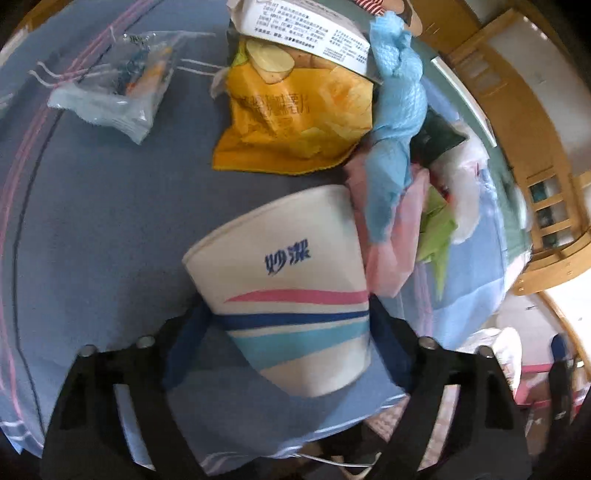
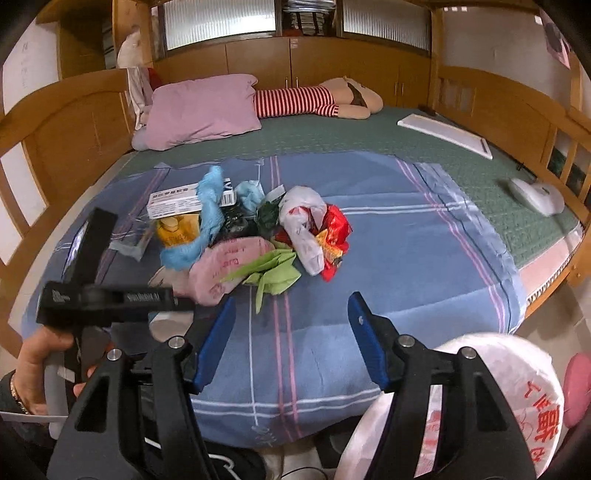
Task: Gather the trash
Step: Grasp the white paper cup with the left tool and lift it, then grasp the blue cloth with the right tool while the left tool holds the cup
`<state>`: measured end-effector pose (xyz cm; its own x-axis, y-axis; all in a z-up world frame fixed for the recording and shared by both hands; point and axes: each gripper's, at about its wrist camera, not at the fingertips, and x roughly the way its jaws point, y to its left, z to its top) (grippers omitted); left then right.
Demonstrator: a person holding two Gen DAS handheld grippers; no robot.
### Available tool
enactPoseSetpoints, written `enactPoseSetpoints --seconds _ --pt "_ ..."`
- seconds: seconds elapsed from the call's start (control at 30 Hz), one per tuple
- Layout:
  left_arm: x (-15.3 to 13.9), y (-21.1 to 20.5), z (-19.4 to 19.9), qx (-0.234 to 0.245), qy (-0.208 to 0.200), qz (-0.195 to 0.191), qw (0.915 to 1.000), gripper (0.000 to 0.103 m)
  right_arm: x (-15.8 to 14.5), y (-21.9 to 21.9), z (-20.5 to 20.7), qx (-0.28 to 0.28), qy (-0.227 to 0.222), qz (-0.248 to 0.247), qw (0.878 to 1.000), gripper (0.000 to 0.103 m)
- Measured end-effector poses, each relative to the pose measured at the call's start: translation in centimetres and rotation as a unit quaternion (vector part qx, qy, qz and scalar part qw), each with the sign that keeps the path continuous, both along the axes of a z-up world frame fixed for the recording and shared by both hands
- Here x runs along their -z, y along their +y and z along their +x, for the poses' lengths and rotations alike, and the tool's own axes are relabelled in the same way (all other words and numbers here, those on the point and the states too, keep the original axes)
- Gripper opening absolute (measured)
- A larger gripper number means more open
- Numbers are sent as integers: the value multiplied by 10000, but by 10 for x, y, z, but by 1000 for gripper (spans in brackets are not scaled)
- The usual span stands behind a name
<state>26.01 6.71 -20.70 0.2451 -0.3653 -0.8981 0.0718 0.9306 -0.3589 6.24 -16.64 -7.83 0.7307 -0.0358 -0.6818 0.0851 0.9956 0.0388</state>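
Note:
My left gripper is shut on a white paper cup with pink and blue stripes, held just above the blue blanket. Beyond it lies a trash pile: a yellow chip bag, blue crumpled paper, a white box, a pink bag and a clear wrapper. My right gripper is open and empty above the blanket's near edge, short of the pile. That view shows green paper, a red wrapper and a white bag.
A white trash bag with red print hangs below right of the bed. A pink pillow, a striped doll, a white board and a white device lie on the green mat. Wooden rails surround the bed.

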Motion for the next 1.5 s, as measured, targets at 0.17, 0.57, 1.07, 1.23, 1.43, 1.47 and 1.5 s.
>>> enactPoseSetpoints --seconds 0.17,0.57,1.07,1.23,1.43,1.47,1.5 --pt "-17 25 -11 -360 -275 -127 9989 73 11 15 17 -298 54 83 9995 64" --pt "-88 130 -36 -2239 -1233 361 9661 73 57 83 98 -724 284 800 9938 64" --pt "-85 129 -37 -2198 -1282 520 9657 74 84 137 156 -684 685 -244 9950 10" --pt "-92 134 -45 -2246 -1409 528 9628 74 65 141 125 -1048 518 161 9930 9" --pt "-95 145 -50 -2424 -1412 448 9588 74 48 153 81 -1656 412 447 9843 9" --pt "-95 147 -51 -2448 -1411 439 9582 74 48 156 75 -1751 457 470 9824 9" --pt "-95 149 -51 -2481 -1404 425 9576 74 51 159 71 -1872 546 460 9797 9"
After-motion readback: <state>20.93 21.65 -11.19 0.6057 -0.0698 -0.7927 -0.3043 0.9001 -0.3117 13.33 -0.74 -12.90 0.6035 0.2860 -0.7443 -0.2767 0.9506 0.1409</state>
